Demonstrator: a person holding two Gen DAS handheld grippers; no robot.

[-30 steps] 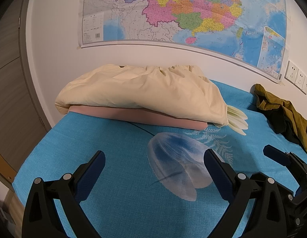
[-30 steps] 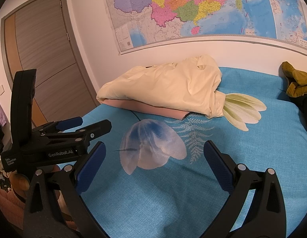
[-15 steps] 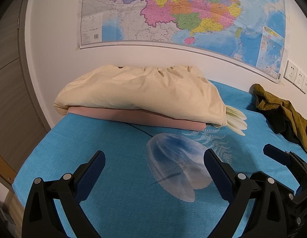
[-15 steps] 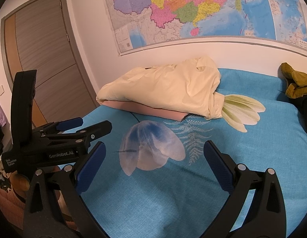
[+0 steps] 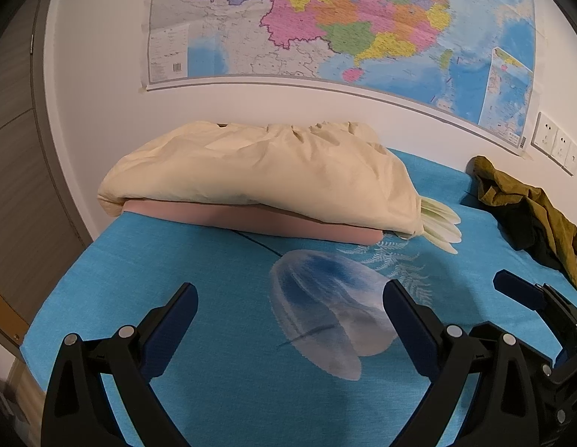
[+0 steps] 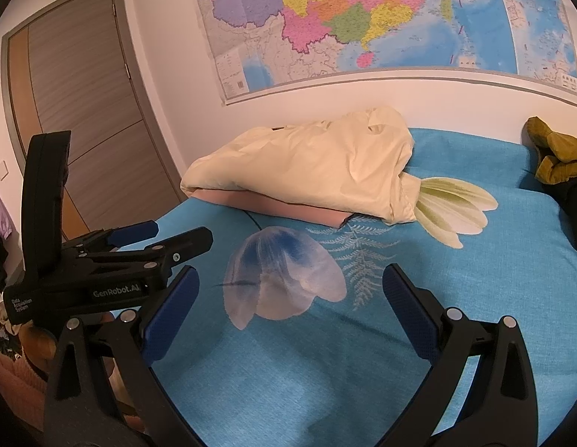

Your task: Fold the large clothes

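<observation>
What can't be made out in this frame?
- Olive-green crumpled garment: cut off by the right wrist view's edge; type unclear.
- Pink folded pad: mostly hidden under the cream bedding bundle.
- Colourful wall map: lettering too small.

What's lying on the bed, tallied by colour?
Cream: 1, bedding bundle
Pink: 1, pad under the bundle
Olive and black: 1, crumpled garment
Total: 3. Both claws, left claw and right claw, are open and hold nothing.
</observation>
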